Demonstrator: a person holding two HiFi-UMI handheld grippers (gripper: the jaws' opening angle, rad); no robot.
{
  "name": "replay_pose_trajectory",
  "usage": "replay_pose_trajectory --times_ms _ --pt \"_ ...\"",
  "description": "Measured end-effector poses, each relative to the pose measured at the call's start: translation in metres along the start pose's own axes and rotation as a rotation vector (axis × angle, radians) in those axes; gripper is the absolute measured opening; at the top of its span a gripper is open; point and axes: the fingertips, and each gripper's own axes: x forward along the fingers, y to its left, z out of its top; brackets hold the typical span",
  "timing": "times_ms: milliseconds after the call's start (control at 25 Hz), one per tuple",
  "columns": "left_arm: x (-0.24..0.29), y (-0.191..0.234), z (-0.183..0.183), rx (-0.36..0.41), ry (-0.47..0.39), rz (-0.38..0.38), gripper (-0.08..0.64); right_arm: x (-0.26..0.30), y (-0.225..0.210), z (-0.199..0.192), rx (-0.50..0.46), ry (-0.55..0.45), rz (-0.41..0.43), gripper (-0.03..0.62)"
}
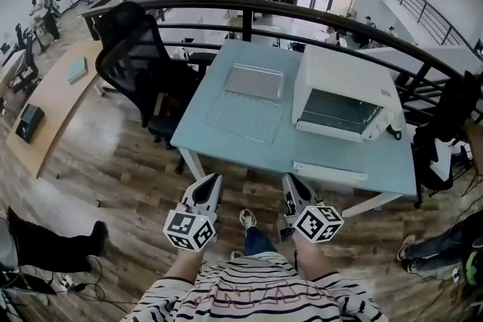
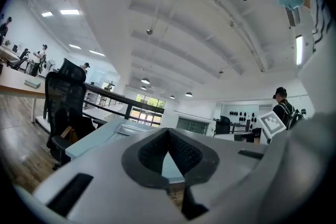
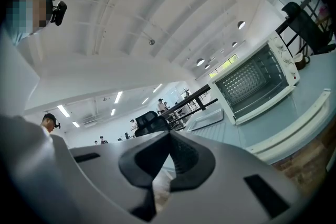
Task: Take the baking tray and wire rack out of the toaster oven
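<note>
Tray (image 1: pixel 253 81) and rack (image 1: pixel 243 117) lie on the bench (image 1: pixel 317 156) left of the oven (image 1: pixel 343 102), tray farther. The left gripper (image 1: pixel 210 180) and right gripper (image 1: pixel 291 180) are closed and empty, off the near edge. The job looks done, so hold both clear.

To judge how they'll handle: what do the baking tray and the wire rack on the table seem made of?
Baking tray: probably thin sheet metal, dull silver-grey, with a raised rim and a soft sheen. Wire rack: apparently thin metal wire in a grid; the table's pale blue top shows between the bars. Its finish is too fine to judge.
</note>
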Motion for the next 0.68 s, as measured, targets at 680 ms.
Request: replay_pose_trajectory --times_ms 680 --pt "-0.035 -0.015 -0.007 -0.013 -0.021 0.042 0.023 -0.025 0.011 -0.005 -0.022 0.014 0.001 0.026"
